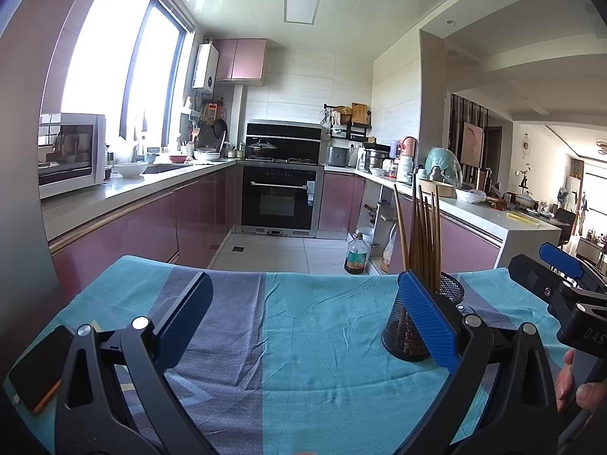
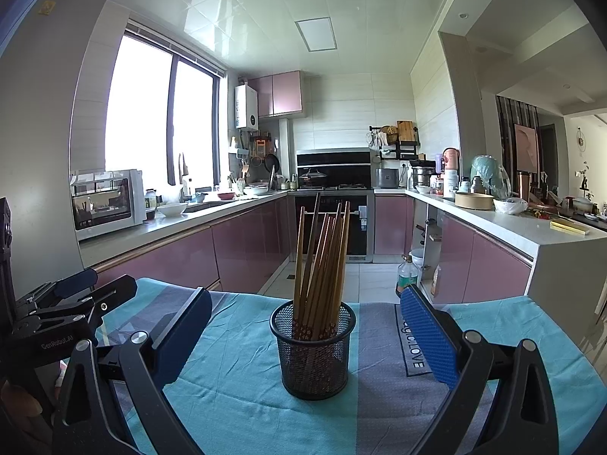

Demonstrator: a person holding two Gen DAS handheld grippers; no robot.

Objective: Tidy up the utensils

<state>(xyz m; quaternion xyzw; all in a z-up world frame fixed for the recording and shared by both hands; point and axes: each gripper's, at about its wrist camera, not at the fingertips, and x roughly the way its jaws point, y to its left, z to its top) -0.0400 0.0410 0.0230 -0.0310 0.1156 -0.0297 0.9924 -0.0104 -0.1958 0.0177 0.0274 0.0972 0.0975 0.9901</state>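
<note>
Black mesh holder [image 2: 313, 349], brown chopsticks [image 2: 322, 261], teal-grey cloth [image 2: 235, 375]

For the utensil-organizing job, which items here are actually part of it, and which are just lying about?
Part of the job:
- brown wooden chopsticks, standing in the holder
- black wire-mesh cylindrical holder
- left gripper and right gripper, both open, empty

Lying about:
- dark smartphone with orange edge on the cloth
- teal and grey striped tablecloth
- white microwave on the counter

Left gripper [image 1: 305, 318], right gripper [image 2: 305, 331]: black frames, blue textured pads, silver screws.
</note>
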